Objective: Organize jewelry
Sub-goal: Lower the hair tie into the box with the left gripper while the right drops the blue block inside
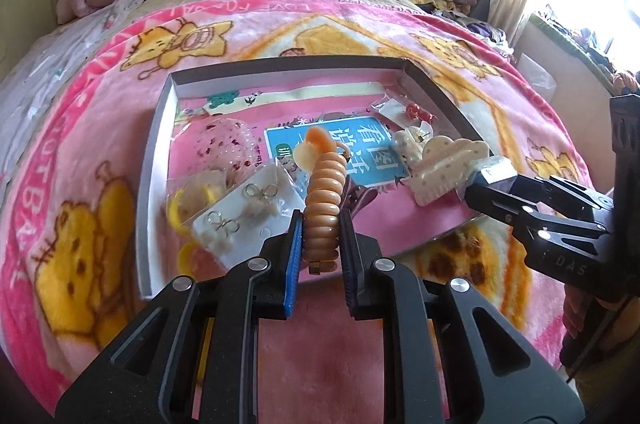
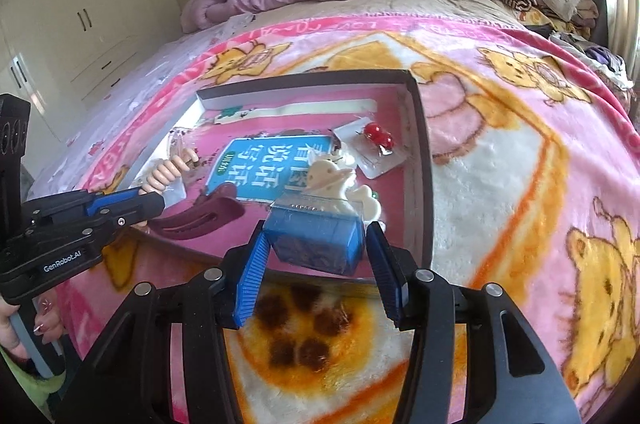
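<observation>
Clenched between the left hand-held gripper (image 1: 320, 224) pads, a tan spiral hair tie (image 1: 325, 192) stands above the box's (image 1: 156, 144) near edge. Right of it, the right hand-held gripper (image 2: 316, 252) grasps a blue case (image 2: 316, 244) beside the cream claw clip (image 2: 336, 184). Best lower each into a bare patch before letting go, judging by the clutter.
</observation>
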Demonstrator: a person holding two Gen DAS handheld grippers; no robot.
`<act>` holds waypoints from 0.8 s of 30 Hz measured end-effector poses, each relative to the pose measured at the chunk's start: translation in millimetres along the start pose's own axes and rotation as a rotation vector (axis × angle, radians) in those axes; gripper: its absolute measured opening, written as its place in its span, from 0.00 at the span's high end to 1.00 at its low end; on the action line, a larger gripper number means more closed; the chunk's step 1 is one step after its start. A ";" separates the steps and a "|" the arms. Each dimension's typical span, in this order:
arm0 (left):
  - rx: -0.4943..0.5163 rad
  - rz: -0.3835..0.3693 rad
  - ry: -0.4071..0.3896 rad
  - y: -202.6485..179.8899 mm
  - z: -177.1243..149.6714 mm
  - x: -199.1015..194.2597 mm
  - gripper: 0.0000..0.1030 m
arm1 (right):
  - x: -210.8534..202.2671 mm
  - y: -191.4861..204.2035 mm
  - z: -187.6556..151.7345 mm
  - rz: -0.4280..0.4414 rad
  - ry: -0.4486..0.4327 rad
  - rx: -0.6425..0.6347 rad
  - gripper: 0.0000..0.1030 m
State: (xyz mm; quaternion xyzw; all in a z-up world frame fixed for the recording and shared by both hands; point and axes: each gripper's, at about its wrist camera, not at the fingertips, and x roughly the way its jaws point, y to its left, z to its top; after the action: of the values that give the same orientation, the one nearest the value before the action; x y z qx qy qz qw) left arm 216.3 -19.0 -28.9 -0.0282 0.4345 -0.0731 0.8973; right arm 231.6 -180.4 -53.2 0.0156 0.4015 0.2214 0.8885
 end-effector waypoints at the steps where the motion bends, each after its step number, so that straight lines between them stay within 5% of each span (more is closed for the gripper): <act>1: 0.001 0.003 0.001 -0.1 0.4 1.2 0.89 | 0.4 -0.7 0.2 0.001 0.000 0.002 0.53; 4: 0.007 0.015 0.003 -0.7 -0.9 2.6 0.88 | 0.7 -0.5 0.1 0.002 0.000 0.001 0.48; 8: 0.019 0.024 -0.009 -3.0 -2.0 -3.0 0.70 | -3.0 1.8 -0.9 -0.002 -0.011 -0.008 0.41; 12: 0.021 0.026 -0.019 -4.0 -3.7 -11.9 0.70 | -13.4 7.4 -2.2 -0.006 -0.027 -0.014 0.34; 24: -0.008 0.031 -0.078 -5.5 -19.9 -56.5 0.48 | -59.5 19.6 -15.1 -0.039 -0.094 -0.025 0.13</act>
State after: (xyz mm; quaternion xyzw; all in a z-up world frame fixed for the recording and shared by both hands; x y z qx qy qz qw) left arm 165.5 -15.4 3.2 -0.0276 0.3997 -0.0562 0.9145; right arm 178.8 -189.1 -17.3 0.0069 0.3570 0.2083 0.9106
